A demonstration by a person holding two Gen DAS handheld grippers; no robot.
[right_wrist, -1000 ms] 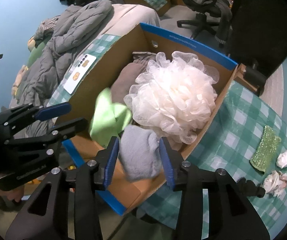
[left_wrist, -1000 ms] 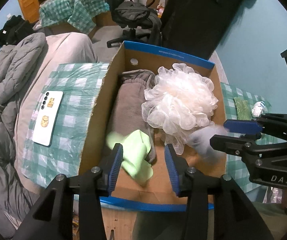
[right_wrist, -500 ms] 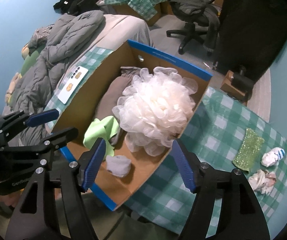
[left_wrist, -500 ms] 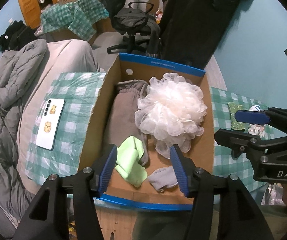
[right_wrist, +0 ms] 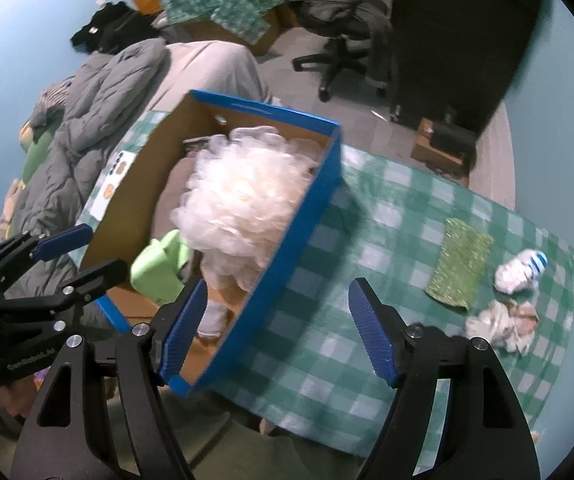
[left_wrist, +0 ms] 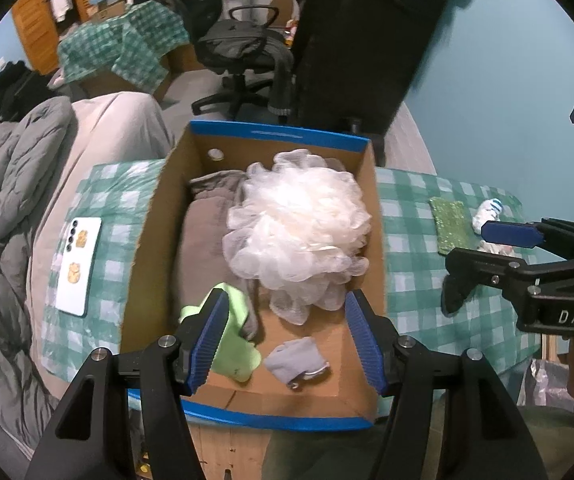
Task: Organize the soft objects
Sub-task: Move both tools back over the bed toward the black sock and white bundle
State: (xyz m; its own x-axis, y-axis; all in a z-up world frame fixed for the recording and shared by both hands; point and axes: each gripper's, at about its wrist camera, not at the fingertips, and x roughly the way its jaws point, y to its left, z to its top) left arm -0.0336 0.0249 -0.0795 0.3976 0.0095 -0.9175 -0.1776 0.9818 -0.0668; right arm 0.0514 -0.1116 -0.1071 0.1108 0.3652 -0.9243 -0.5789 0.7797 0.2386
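A cardboard box (left_wrist: 155, 220) with blue rims stands on a green checked tablecloth. It holds a white mesh bath pouf (left_wrist: 295, 228), a grey-brown towel (left_wrist: 203, 236), a light green cloth (left_wrist: 231, 344) and a small grey sock (left_wrist: 297, 360). My left gripper (left_wrist: 287, 336) is open and empty above the box's near end. My right gripper (right_wrist: 279, 332) is open and empty over the box's right rim (right_wrist: 287, 240) and the cloth. A green glittery sponge (right_wrist: 459, 268), a blue-striped white sock (right_wrist: 521, 270) and a crumpled pale cloth (right_wrist: 499, 326) lie on the table to the right.
A white phone (left_wrist: 79, 264) lies on the tablecloth left of the box. A grey quilt (left_wrist: 3, 208) lies on a bed to the left. An office chair (left_wrist: 243, 48) and a dark cabinet (left_wrist: 359, 36) stand behind the table.
Both grippers opened and let go: the green cloth and the grey sock now lie in the box. Both grippers drew back, and the right one swung right over the tablecloth.
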